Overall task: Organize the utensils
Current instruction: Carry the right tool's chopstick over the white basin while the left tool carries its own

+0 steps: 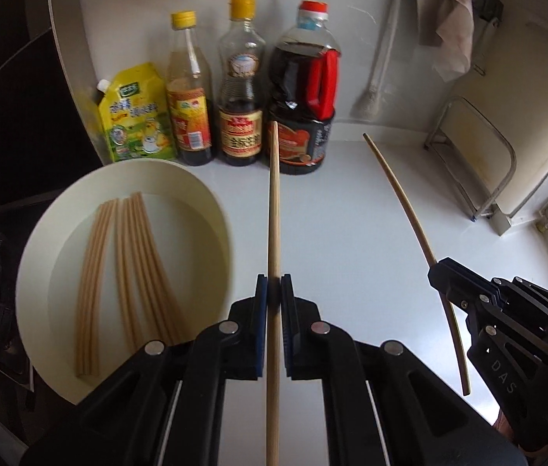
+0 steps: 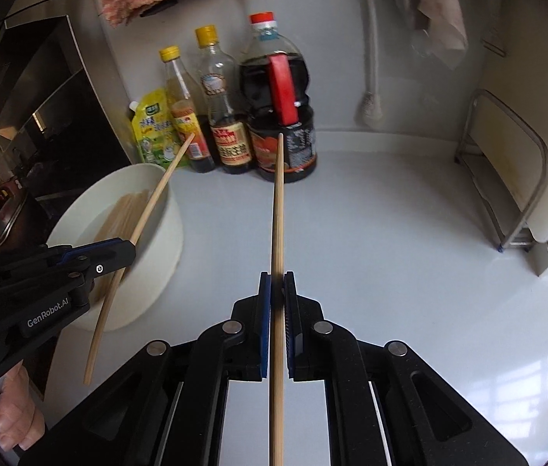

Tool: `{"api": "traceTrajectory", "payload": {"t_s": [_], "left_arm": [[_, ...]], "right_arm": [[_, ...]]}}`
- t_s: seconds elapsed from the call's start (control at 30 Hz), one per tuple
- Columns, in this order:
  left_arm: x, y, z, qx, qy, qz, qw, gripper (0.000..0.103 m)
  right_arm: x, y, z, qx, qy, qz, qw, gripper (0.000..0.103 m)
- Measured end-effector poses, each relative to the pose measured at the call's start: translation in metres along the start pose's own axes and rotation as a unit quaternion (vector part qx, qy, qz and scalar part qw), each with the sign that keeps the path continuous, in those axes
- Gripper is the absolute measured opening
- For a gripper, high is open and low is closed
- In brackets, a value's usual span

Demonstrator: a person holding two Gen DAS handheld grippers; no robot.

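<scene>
My left gripper [image 1: 273, 285] is shut on a wooden chopstick [image 1: 273, 209] that points forward above the white counter. It also shows in the right wrist view [image 2: 128, 250], where its chopstick [image 2: 157, 194] crosses over the bowl. My right gripper [image 2: 277, 283] is shut on another chopstick [image 2: 278, 209], held above the counter. It shows in the left wrist view [image 1: 439, 272] at the right with its chopstick [image 1: 402, 194]. A white bowl [image 1: 33, 256] at the left holds several chopsticks [image 1: 134, 268] lying in water; it also shows in the right wrist view [image 2: 165, 240].
Sauce bottles [image 1: 241, 101] and a yellow pouch [image 1: 134, 114] stand at the back wall. A metal rack [image 1: 472, 163] stands at the right. A black stove area [image 2: 41, 124] lies to the left of the bowl. Cloths [image 2: 435, 11] hang above.
</scene>
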State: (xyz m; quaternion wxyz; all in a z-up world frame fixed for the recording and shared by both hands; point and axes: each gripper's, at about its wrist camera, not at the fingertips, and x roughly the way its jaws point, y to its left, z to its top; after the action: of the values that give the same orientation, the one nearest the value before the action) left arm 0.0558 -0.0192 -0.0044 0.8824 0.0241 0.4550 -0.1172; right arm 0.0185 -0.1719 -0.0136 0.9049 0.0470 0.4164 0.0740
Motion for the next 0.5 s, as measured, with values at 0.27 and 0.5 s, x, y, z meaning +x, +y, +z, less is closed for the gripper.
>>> {"api": "traceTrajectory", "payload": {"t_s": [0.27,0.5], "left_arm": [[-0.004,0.097,-0.005,-0.046,-0.001,0.049,0.9977,0.008],[0.016,0.16,-0.009,-0.085,0.023,0.072,0.9936,0.008]], "right_arm": [[0.043,0.09,0.042,-0.032,0.016,0.066,0.997,0.006],[0.098,0.153,0.054,-0.061,0.066,0.098,0.991,0.006]]}}
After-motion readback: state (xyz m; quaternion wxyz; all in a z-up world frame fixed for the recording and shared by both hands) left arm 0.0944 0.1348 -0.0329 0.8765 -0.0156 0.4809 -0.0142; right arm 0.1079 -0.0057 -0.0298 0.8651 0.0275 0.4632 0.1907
